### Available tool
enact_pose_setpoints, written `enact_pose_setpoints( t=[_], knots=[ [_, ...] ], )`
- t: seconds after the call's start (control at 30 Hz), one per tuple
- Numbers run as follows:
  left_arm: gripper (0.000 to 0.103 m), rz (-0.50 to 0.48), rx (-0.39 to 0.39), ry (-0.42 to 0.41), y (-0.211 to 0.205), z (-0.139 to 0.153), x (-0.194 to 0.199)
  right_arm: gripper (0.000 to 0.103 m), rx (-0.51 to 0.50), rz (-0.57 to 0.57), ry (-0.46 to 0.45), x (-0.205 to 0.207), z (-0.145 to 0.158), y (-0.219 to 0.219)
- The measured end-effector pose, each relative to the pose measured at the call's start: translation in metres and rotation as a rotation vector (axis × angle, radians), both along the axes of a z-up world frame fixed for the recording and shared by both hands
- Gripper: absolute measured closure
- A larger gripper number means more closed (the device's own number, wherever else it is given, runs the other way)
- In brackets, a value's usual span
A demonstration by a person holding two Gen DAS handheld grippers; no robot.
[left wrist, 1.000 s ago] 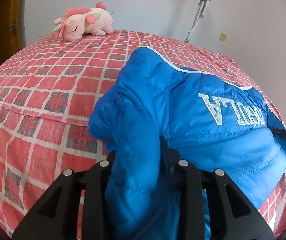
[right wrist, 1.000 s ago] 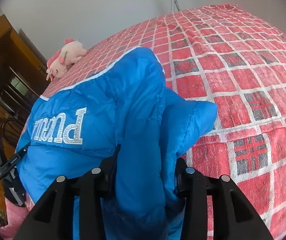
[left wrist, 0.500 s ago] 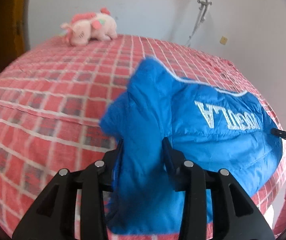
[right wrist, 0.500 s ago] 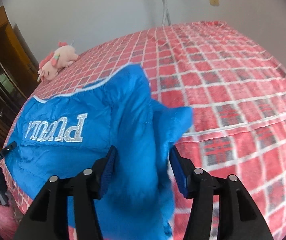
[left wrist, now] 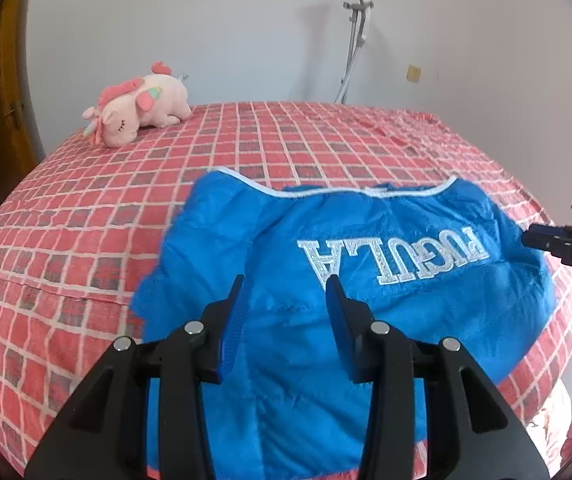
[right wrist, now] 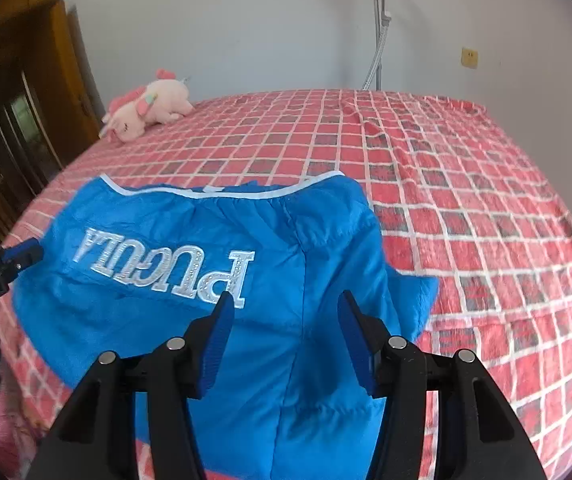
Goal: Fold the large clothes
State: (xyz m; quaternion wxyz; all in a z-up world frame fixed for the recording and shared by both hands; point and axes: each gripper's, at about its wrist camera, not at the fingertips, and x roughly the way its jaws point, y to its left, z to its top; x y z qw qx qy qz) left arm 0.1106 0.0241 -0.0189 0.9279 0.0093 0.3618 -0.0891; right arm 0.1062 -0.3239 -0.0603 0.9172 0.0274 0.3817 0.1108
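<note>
A bright blue padded jacket [left wrist: 365,264] with silver lettering lies on the red checked bed [left wrist: 86,216], back side up, near the front edge. It also shows in the right wrist view [right wrist: 206,272]. My left gripper [left wrist: 284,292] is open and empty, hovering over the jacket's left part. My right gripper [right wrist: 284,308] is open and empty over the jacket's right part. The tip of the right gripper [left wrist: 557,240] shows at the jacket's right edge in the left view. The left gripper [right wrist: 6,260] shows at its left edge in the right view.
A pink plush unicorn [left wrist: 138,104] lies at the far left of the bed; it also shows in the right wrist view [right wrist: 146,110]. A metal stand [left wrist: 355,40] leans on the white wall behind. Wooden furniture [right wrist: 14,100] stands left of the bed.
Both grippers let go of the jacket's folded parts and opened. They drew back and up, and the jacket now lies flatter on the bed.
</note>
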Motion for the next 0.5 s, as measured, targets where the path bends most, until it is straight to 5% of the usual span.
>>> enact_pose_setpoints(
  t=[0.23, 0.5],
  knots=[
    [0.062, 0.042, 0.037, 0.046, 0.005, -0.025, 0.01, 0.049, -0.022, -0.021, 0.041, 0.012, -0.02, 0.002],
    [0.059, 0.042, -0.013, 0.061, 0.017, -0.048, 0.011, 0.051, -0.03, -0.027, 0.06, 0.019, -0.056, -0.001]
  ],
)
